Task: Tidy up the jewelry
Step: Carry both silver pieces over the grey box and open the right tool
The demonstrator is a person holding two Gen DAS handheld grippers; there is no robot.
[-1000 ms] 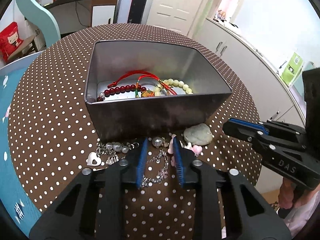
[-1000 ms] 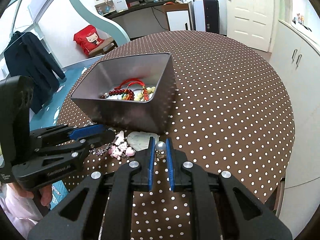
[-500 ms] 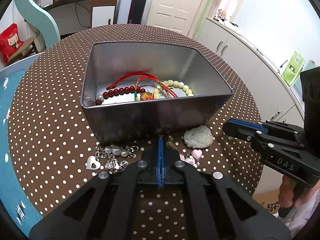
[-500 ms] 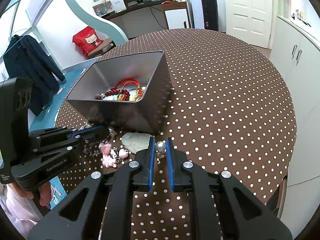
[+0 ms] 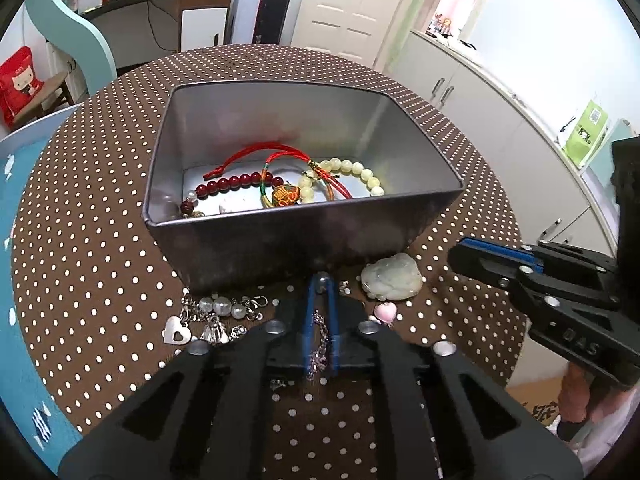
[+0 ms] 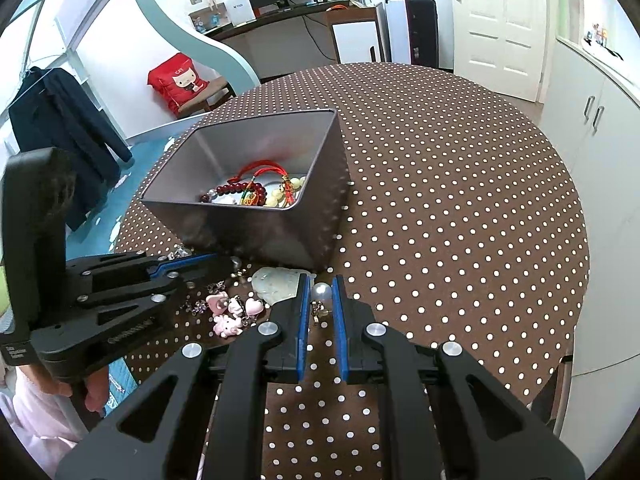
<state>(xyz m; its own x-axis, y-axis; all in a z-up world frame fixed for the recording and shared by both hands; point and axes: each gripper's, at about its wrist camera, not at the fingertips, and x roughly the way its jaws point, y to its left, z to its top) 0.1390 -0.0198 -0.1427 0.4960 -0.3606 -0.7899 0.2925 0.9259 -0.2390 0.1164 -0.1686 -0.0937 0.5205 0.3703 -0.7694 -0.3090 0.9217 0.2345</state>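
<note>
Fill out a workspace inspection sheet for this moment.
Surface: round brown white-dotted tablecloth.
Job's things: grey metal tin holds red bead bracelet and pale bead bracelet; pale jade pendant, silver heart charm and pink charms lie loose before it.
Clutter: nothing seen.
Grippers: left gripper jaws just opened slightly, silver chain in the gap, grip unclear; right gripper shut on white pearl bead.
Cables: black desk cable, far behind.
Surroundings: white door, white cabinets, red bag.
</note>
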